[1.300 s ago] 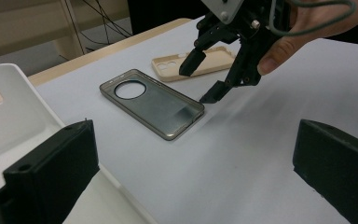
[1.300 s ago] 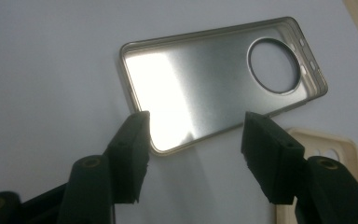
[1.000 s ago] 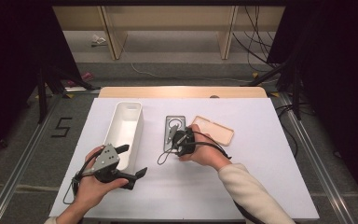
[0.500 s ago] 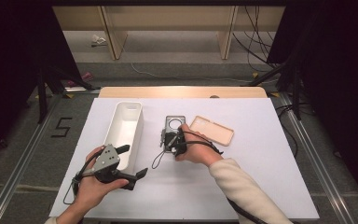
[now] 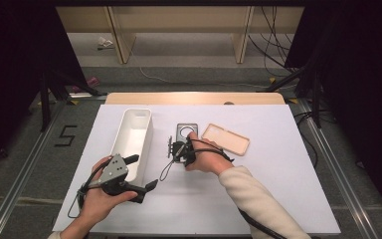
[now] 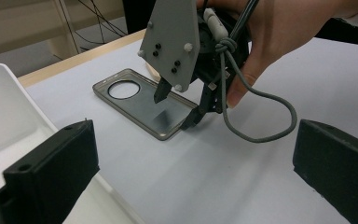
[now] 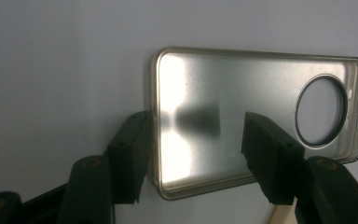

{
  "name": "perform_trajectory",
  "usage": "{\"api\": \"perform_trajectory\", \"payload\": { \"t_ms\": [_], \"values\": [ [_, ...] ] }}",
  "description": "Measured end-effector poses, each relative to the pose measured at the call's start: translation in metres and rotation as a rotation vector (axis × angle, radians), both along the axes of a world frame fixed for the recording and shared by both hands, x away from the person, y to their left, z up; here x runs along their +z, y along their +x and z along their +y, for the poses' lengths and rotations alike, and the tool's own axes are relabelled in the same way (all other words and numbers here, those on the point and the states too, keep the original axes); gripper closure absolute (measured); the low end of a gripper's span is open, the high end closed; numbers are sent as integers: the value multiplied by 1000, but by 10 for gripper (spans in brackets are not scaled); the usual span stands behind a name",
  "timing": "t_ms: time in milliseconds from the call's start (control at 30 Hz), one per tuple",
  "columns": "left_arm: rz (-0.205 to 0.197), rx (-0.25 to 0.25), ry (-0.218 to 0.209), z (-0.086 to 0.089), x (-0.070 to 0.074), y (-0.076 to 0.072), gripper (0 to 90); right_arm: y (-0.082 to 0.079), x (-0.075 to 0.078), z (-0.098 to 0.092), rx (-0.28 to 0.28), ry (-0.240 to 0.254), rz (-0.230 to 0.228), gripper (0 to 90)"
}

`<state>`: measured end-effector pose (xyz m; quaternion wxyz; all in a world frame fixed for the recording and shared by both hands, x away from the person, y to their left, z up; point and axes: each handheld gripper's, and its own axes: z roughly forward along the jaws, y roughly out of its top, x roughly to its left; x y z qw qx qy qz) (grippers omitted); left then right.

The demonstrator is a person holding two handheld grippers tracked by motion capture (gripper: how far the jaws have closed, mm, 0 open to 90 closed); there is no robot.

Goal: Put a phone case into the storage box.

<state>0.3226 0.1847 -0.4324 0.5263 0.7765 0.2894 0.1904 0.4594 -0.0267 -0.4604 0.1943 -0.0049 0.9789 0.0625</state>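
A grey metallic phone case (image 5: 186, 132) with a round camera hole lies open side up on the white table (image 5: 278, 189). My right gripper (image 5: 178, 145) points down at its near end. In the right gripper view the jaws have just been closing. One jaw stands just outside the grey case's (image 7: 223, 98) short end wall and the other over its inner floor, so the right gripper (image 7: 191, 154) is open around that wall. My left gripper (image 5: 142, 173) rests open beside the white bin (image 5: 135, 134), nothing between its jaws. In the left gripper view the right gripper (image 6: 177, 109) straddles the case's (image 6: 135, 95) end.
A peach-coloured phone case (image 5: 226, 139) lies to the right of the grey one. The long white bin (image 6: 0, 107) stands left of both, close to my left gripper (image 6: 191, 172). A wooden strip (image 5: 194, 98) runs along the table's far edge.
My right hand has shifted a little to the left onto the grey case's near end, and its jaws stand narrower. The left hand has stayed put.
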Motion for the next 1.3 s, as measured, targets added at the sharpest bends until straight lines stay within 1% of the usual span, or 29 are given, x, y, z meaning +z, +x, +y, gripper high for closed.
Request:
{"api": "perform_trajectory", "payload": {
  "t_ms": [33, 100, 133, 167, 200, 233, 300, 333, 367, 433, 467, 500, 700, 733, 1000, 1300],
  "values": [
    [0, 0, 0, 0, 0, 0, 0, 0, 1, 0, 0, -13, 10, 480],
    [-1, 0, 0, 0, 0, 0, 0, 0, 1, 1, 5, -13, 21, 523],
    [-1, -1, 0, 0, 0, 0, 0, -1, 1, 1, -21, -3, 48, 565],
    [-1, -3, 2, 0, 0, 0, 0, 0, 0, 1, -15, 1, 51, 584],
    [-1, -2, 4, 0, 0, 0, 0, 0, 1, 1, -12, -7, 56, 603],
    [-2, -3, 4, -1, 0, 0, 0, -1, 0, 2, -7, -10, 71, 642],
    [-1, -5, 1, -1, 0, 0, 0, -1, 0, 3, -2, -16, 74, 653],
    [-1, -5, 1, -1, 0, 0, 0, -1, 1, 3, 2, -29, 80, 666],
    [0, -6, 0, -1, 0, -1, 0, -1, 1, 4, 12, -32, 85, 686],
    [0, -6, 2, -1, 0, 0, 0, 0, 1, 5, 16, -36, 87, 698],
    [0, -6, 4, -1, 0, 0, 0, -1, 1, 5, 11, -46, 102, 718],
    [1, -2, 7, -1, 0, 0, 0, -1, 1, 6, 16, -49, 106, 730],
    [0, -2, 5, -1, 0, 0, 0, 0, 1, 7, 19, -56, 126, 767],
    [1, -2, 6, -1, 0, 0, 0, 0, 1, 7, 22, -63, 129, 778],
    [0, -1, 6, -1, 0, 0, 0, 0, 1, 8, 22, -70, 144, 829],
    [0, 1, 11, -1, 0, 0, 0, 0, 1, 9, 25, -74, 152, 855]
  ]
}}
